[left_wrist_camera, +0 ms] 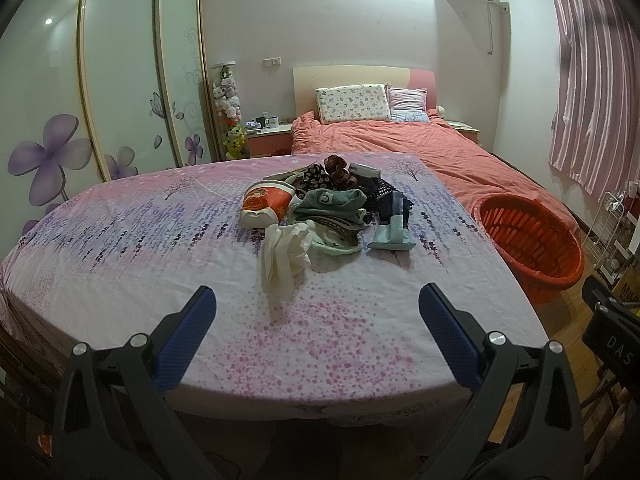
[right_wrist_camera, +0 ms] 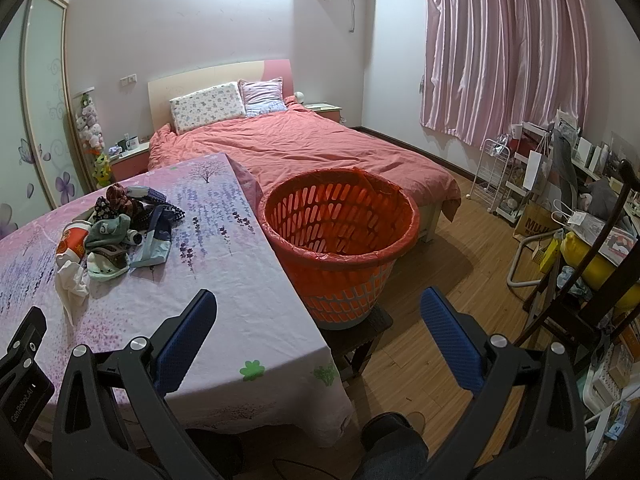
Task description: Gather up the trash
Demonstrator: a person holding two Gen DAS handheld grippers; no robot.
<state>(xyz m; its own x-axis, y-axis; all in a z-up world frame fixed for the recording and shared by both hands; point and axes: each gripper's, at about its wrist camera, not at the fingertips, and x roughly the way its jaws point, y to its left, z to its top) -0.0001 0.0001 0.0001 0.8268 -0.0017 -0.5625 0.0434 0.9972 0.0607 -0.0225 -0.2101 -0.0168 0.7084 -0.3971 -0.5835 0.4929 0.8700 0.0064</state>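
In the left wrist view we see the left gripper (left_wrist_camera: 316,300) held low over the near part of the table (left_wrist_camera: 120,248), its jaws wide and holding nothing. The trash sits in one pile (left_wrist_camera: 324,208) at the middle of the table: a red-and-white cup (left_wrist_camera: 266,206), a crumpled white glove (left_wrist_camera: 286,256) nearest us, a pale blue packet (left_wrist_camera: 392,236) and a heap of dark and green cloth scraps. Nothing is lifted, so we judge the collecting has not started; every piece is left to move. The basket (left_wrist_camera: 528,240) shows only partly here, off the table's right edge.

In the right wrist view the right gripper (right_wrist_camera: 318,304) also stands wide and empty, between the table corner and the basket (right_wrist_camera: 340,236). This view gives what the other cannot: the basket's inside, lined with a red bag, apparently with no trash in it, and the small dark stool (right_wrist_camera: 360,336) it stands on, just beside the table. The pile (right_wrist_camera: 116,232) lies far left here, well apart from our right gripper.
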